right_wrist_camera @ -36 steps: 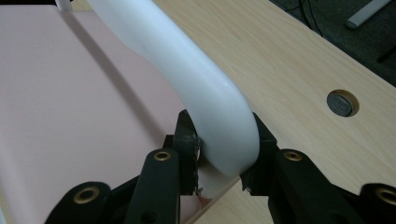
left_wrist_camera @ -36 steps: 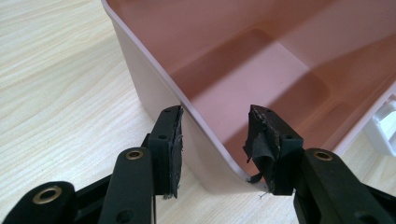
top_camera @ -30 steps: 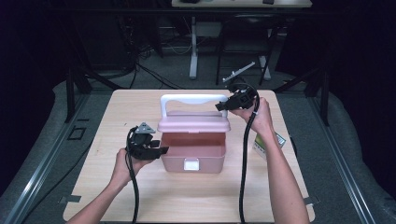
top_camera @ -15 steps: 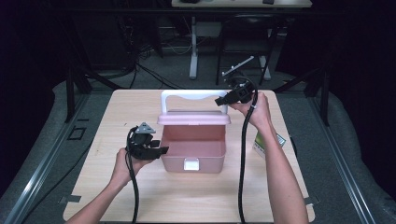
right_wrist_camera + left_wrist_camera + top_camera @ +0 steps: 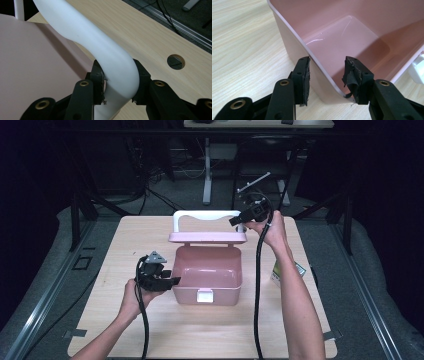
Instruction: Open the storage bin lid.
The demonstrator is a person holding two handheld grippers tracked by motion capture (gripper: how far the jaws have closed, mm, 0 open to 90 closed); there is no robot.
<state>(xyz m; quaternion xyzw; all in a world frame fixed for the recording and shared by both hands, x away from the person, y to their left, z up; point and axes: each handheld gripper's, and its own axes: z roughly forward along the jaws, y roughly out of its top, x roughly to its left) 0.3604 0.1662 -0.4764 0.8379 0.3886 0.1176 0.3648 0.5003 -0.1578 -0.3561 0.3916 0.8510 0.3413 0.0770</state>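
Box (image 5: 207, 276), pink, sits mid-table (image 5: 100, 320), open and empty, its lid (image 5: 207, 237) swung up at the far edge with the white handle (image 5: 205, 215) arching above it. Right gripper (image 5: 239, 220) is clamped on the handle's right corner, pads pressing both sides of the curved white bar (image 5: 117, 70), whose long axis runs across the box, left to right. Left gripper (image 5: 167, 281) straddles the box's left wall near the front corner (image 5: 322, 82); the jaws stand apart on either side, and whether the pads touch the wall is unclear. Lid tilt turns on the right hand, which is nearer the hinge. A green-labelled item (image 5: 277, 270) lies right of the box, writing unreadable.
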